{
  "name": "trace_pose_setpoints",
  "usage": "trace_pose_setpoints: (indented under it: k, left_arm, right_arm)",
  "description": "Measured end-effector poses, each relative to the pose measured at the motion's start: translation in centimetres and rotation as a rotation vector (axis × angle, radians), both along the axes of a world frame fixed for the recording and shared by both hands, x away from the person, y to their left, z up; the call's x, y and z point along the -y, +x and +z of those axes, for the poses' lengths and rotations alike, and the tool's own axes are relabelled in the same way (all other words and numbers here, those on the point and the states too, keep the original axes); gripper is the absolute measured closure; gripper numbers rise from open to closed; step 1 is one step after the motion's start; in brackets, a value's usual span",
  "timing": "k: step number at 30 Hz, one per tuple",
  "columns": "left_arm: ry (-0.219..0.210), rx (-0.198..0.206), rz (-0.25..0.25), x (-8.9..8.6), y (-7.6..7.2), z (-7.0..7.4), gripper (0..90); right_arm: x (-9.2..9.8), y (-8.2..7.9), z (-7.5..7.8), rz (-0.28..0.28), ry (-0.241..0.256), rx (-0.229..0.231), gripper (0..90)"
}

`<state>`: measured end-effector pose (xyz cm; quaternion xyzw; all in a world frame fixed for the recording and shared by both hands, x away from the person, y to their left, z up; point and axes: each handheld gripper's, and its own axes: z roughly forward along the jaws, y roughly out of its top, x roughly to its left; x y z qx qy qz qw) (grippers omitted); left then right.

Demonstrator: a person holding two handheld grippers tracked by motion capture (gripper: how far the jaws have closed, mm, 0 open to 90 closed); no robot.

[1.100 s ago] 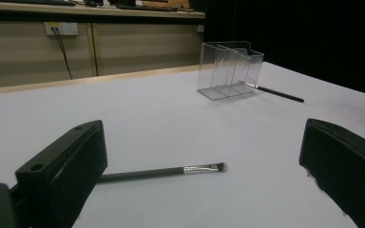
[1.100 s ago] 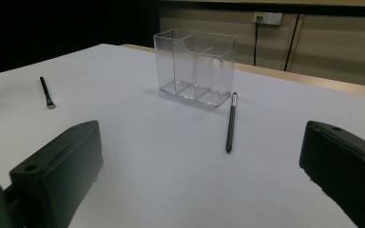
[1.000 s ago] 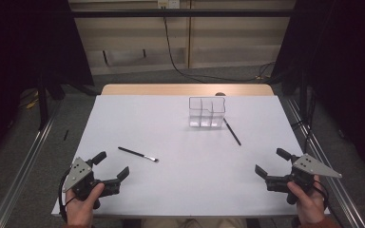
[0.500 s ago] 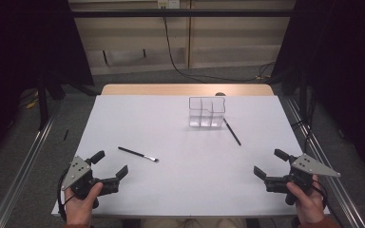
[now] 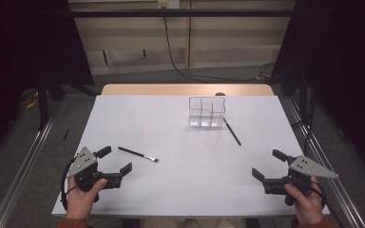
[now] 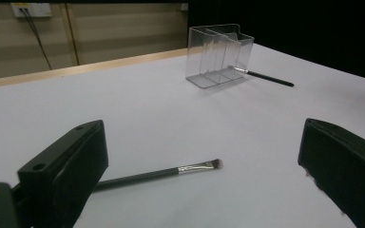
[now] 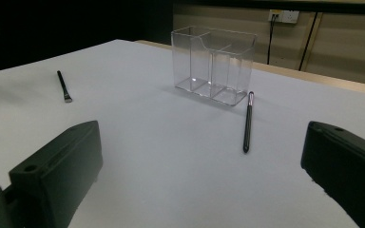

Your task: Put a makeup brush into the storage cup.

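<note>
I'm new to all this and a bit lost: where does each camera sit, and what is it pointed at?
High view: above the table, looking forward and down; both hands and claws show.
Left claw view: rides the left claw, facing a brush; its jaws show.
Right claw view: rides the right claw, facing another brush.
All share the clear box.

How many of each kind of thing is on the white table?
Makeup brushes: 2, one near the left hand-held gripper at, one beside the clear organizer at.
Clear organizers: 1.
Hand-held grippers: 2, the left one and the right hand-held gripper, both open and holding nothing.
Total: 5.
</note>
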<state>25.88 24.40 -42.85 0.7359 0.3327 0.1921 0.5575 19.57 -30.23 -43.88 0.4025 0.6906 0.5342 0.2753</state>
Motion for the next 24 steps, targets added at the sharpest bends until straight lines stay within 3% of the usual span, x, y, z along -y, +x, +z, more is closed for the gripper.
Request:
trace_pose_setpoints:
  k: [9,13,16,19,24]
  left_arm:
    - [0.023,0.01,-0.014,0.8,1.6,0.3,4.0]
    - [0.02,-0.022,-0.038,1.2,2.2,0.3,3.8]
    - [0.033,-0.016,-0.044,1.4,2.5,0.4,3.8]
    - [0.013,-0.02,-0.045,1.6,3.0,0.7,3.8]
    - [0.03,-0.015,-0.062,2.3,3.9,1.2,3.1]
  right_arm:
    - [0.0,0.1,-0.1,0.011,0.005,-0.012,0.0]
    - [-0.1,0.2,-0.1,0.016,0.001,-0.012,0.0]
    - [-0.1,0.2,-0.1,0.018,0.0,-0.012,0.0]
    - [-0.1,0.2,-0.1,0.023,0.008,-0.012,0.0]
    - [-0.4,0.3,-0.1,0.04,-0.002,-0.012,0.0]
